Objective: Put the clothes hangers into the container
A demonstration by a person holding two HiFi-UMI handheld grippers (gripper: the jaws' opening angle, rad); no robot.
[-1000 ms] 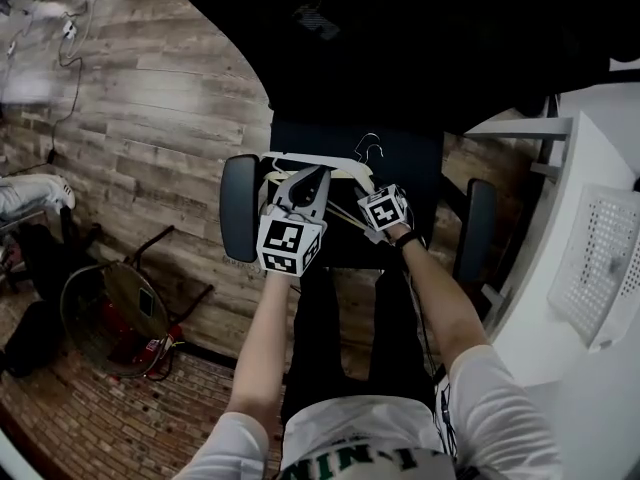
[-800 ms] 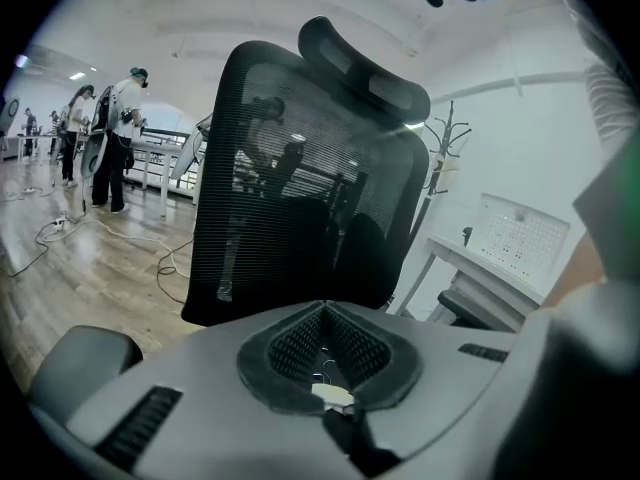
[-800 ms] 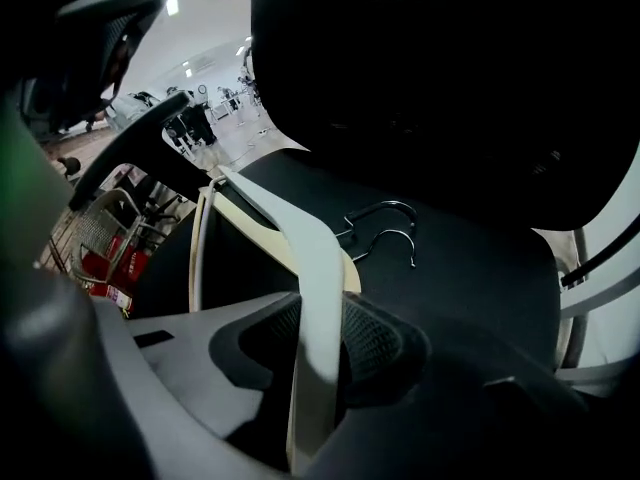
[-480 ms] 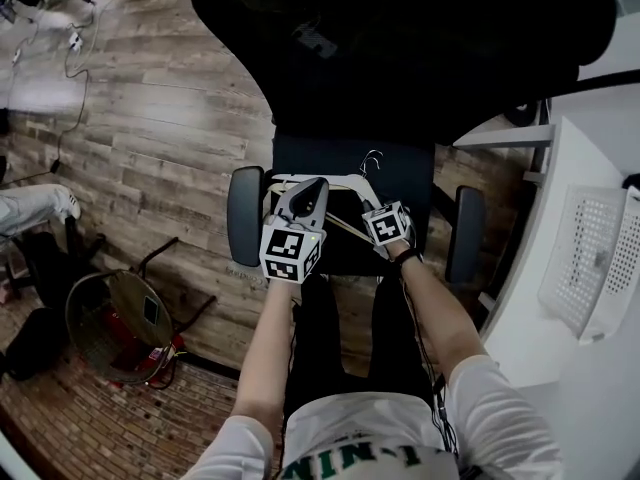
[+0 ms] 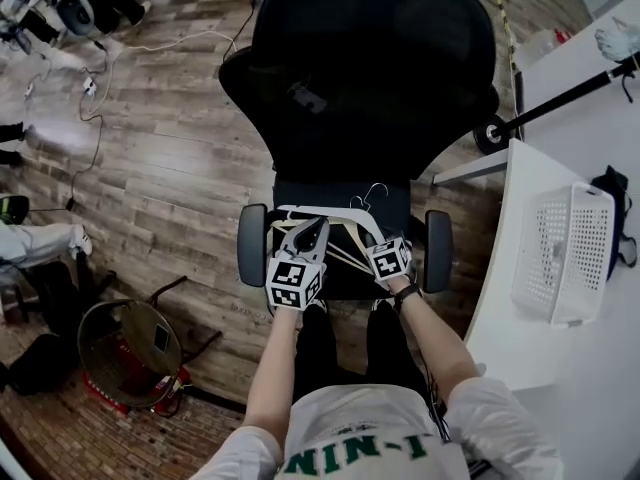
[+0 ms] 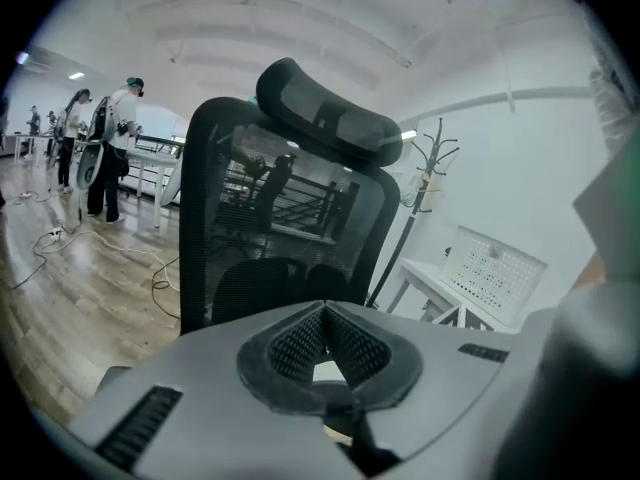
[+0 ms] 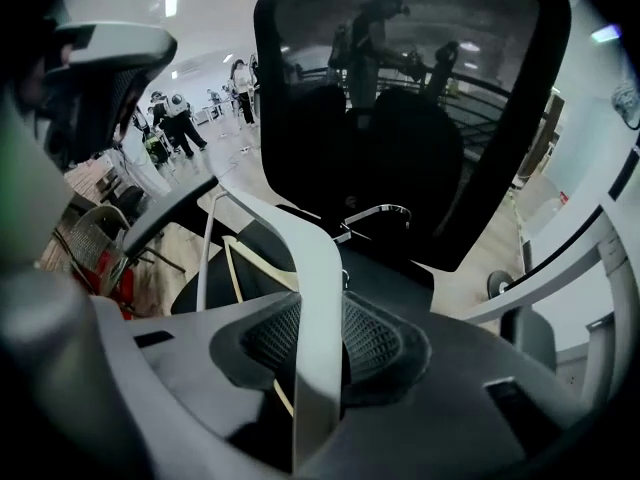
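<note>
The white hanger (image 7: 312, 258) is plastic, with a broad, flat arm that bends in a smooth curve; beside it lies a thinner cream hanger (image 7: 231, 253), and a metal wire hook (image 7: 388, 209) shows past them, against the backrest. In the head view the hangers are bunched over the seat of a black office chair (image 5: 360, 78), between its 2 armrests; whether they touch the seat cannot be told.

The right gripper (image 7: 318, 310) has the white hanger between its jaws; they have just been closing, and their ribbed pads press on the flat arm from both sides, so the arm runs up out of the jaws toward the chair back. The left gripper (image 6: 322, 308) is just beside it over the same bunch; its jaws are together, the tips meeting in a narrow V, and no hanger shows beyond them; a pale patch shows through the gap lower down, but what it is cannot be made out.

The white basket (image 5: 590, 238) stands on the white desk (image 5: 500, 338) to the right of the chair, well apart from the hangers; its walls and floor are perforated with rows of small holes, and its floor shows through the open top. A small pale mark on one wall is too small to read. A round wire basket (image 5: 100, 318) sits on the wooden floor (image 5: 170, 168) at the left, with a small dark flat thing in it and something red at its base.
</note>
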